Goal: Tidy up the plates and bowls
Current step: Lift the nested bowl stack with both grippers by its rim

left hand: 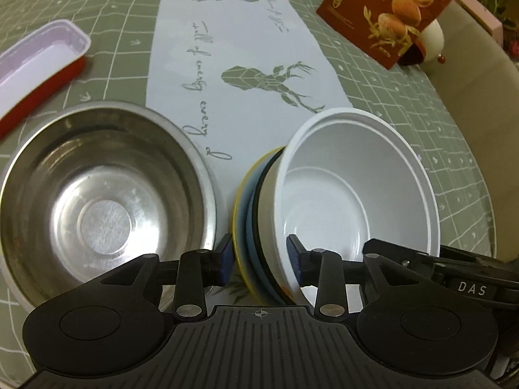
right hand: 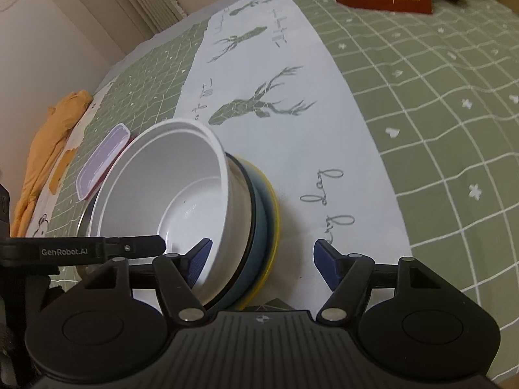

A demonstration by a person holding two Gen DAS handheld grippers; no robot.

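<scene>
Left hand-held gripper (left hand: 262,259): jaws straddle the near edge of a stack of dishes, one blue pad outside the yellow rim, the other inside the white bowl (left hand: 360,191). Pads sit at or very close to the dishes; whether they actually pinch cannot be told.

Stack, outermost in: yellow plate (left hand: 238,214), blue plate (left hand: 251,227), a dark-rimmed dish, then the white bowl nested on top. The whole stack looks tilted in both views, the bowl's opening facing the cameras.

Steel bowl (left hand: 97,194): upright on the bench, just left of the stack, empty, near but apart from the yellow rim.

Right hand-held gripper (right hand: 262,261): jaws wide. Left pad lies inside the white bowl (right hand: 168,188) near its rim; right pad hangs over the runner, well clear of the yellow plate (right hand: 275,220). Nothing clamped.

Bench covered with a green grid cloth (right hand: 438,97) and a pale runner (left hand: 246,74) printed with deer and script. The stack sits on the runner.

Far left: red tray with white interior (left hand: 42,64). Far right: red-brown food box (left hand: 389,13), a white round object behind it. In the right wrist view, an orange cloth (right hand: 48,149) at the bench's left edge.
</scene>
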